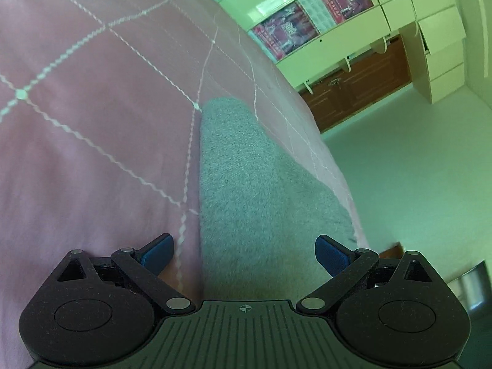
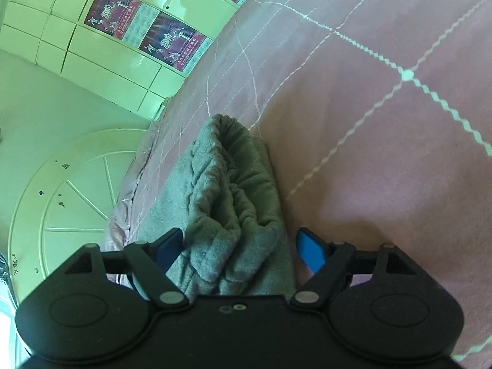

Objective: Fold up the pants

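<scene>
The grey fleece pants (image 1: 246,184) lie on a pink quilted bedspread (image 1: 92,138) near the bed's edge. In the left wrist view they show as a flat, smooth grey strip running away from my left gripper (image 1: 244,253), which is open above them with its blue pads apart. In the right wrist view the pants (image 2: 230,190) show a bunched, wrinkled elastic end stacked in layers. My right gripper (image 2: 238,247) is open, its jaws on either side of this bunched end, not closed on it.
The bed's edge drops to a pale floor (image 1: 415,169) beside the pants. Pale cabinets with red posters (image 1: 307,21) stand beyond. A round white patterned surface (image 2: 70,190) lies below the bed in the right wrist view. The bedspread (image 2: 384,153) extends wide on the other side.
</scene>
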Tool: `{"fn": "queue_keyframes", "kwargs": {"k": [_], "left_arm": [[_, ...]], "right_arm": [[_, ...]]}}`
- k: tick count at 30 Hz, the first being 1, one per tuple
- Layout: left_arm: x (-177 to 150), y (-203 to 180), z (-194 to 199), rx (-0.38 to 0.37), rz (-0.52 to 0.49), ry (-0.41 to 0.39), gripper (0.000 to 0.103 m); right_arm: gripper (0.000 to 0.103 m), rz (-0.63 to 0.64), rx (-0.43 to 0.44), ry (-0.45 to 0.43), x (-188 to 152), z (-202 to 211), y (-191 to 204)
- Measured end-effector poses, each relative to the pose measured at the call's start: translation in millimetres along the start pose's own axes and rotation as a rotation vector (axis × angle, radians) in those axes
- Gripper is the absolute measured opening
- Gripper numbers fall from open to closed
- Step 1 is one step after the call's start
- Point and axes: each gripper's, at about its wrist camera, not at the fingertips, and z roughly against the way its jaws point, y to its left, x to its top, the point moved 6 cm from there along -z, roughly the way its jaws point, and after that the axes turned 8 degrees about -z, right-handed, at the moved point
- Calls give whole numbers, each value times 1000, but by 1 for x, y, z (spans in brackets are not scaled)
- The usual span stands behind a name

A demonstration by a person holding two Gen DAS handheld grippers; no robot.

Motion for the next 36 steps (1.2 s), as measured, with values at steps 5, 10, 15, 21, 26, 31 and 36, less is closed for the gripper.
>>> {"fn": "queue_keyframes", "kwargs": {"k": [5,10,15,21,26,31,36], "left_arm": [[7,-1,-29,-3,-11,47,97],[17,2,-53,-28,10,41,96],[26,0,-77,-61,24,66,97],[31,0,-106,-173,130,78,84],[26,8,-125,-209,219,70,55],[26,-7,-146,-185,156,69,40],[39,-24,-146,-271,148,7,31]], "right_arm": [[81,-2,31,78,1,-12,2],[86,-3,43,115,6,-22,7],[86,-10,61,113,13,-29,9],[89,-14,117,156,16,-43,18],[56,-28,94,169,21,-46,8],[43,-22,128,164,24,-41,13],[38,52,194,180,32,-36,42]]}}
